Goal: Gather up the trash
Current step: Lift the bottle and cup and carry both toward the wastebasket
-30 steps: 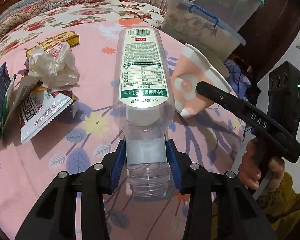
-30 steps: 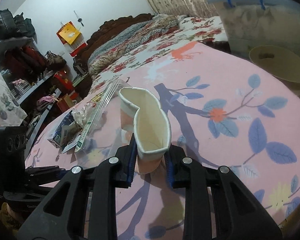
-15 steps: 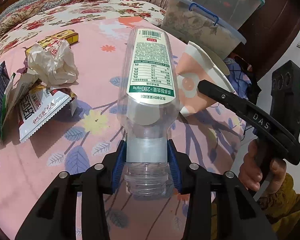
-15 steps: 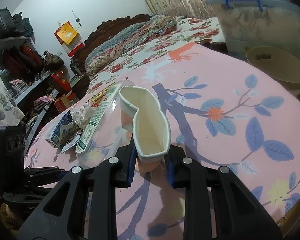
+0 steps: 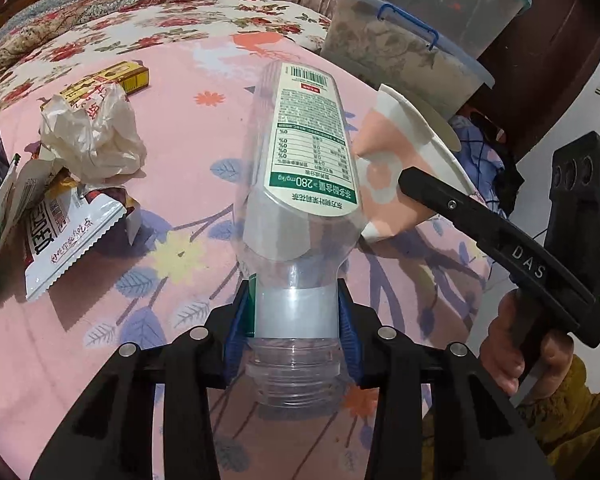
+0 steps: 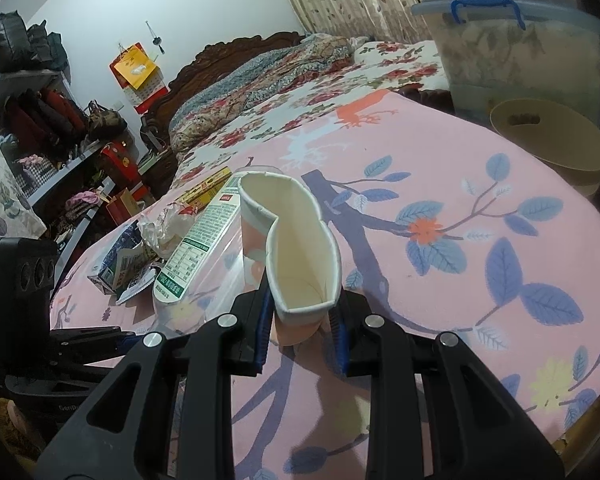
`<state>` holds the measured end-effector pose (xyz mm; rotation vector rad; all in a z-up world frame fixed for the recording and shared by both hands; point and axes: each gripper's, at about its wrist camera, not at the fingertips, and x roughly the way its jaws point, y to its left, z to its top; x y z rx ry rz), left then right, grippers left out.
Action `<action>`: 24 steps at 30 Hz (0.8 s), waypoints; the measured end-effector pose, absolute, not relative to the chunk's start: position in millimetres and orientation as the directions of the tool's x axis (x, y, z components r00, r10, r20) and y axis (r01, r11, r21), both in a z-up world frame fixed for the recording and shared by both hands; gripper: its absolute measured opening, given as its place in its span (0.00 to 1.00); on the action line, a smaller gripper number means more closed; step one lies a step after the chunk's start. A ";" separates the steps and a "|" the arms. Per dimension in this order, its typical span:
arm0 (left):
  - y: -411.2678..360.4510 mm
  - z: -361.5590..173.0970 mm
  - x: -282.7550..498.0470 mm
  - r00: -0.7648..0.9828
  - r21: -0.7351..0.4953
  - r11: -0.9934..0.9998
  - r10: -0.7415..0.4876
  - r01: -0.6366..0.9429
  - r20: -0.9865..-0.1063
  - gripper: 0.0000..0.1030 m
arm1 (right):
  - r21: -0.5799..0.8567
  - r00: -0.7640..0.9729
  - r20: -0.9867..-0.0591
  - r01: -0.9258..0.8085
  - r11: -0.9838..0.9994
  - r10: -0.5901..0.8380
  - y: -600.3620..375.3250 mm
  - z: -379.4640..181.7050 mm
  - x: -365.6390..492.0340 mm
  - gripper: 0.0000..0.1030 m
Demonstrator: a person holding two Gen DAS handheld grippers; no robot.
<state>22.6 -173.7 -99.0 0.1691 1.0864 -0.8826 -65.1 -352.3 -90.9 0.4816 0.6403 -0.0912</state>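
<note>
Bottle (image 5: pixel 300 168) has tilted rightward toward the crushed cup (image 6: pixel 296 248) — both grippers stay clamped.

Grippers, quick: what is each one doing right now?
Left gripper: shut on the plastic bottle.
Right gripper: shut on the squashed paper cup.

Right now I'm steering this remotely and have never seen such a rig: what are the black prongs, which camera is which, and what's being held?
There is no robot: a person holds a two-finger gripper in each hand, with a fisheye camera looking along the fingers. In the left wrist view the left gripper clamps a clear bottle by its neck. In the right wrist view the right gripper squeezes a paper cup. On the pink sheet lie wrappers, a crumpled tissue and a yellow box.
</note>
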 end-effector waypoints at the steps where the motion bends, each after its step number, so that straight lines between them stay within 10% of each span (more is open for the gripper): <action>1: -173.2 -98.8 23.2 0.169 -0.292 0.659 -0.542 0.693 -0.823 0.37 | 0.404 0.802 -0.594 0.228 0.886 0.065 -352.3 -90.9 -65.0 0.27; 24: -205.2 -64.4 27.7 0.119 -0.340 0.562 -0.627 0.754 -0.770 0.37 | 0.400 0.833 -0.546 0.349 0.848 -0.085 -397.6 -78.3 -88.4 0.27</action>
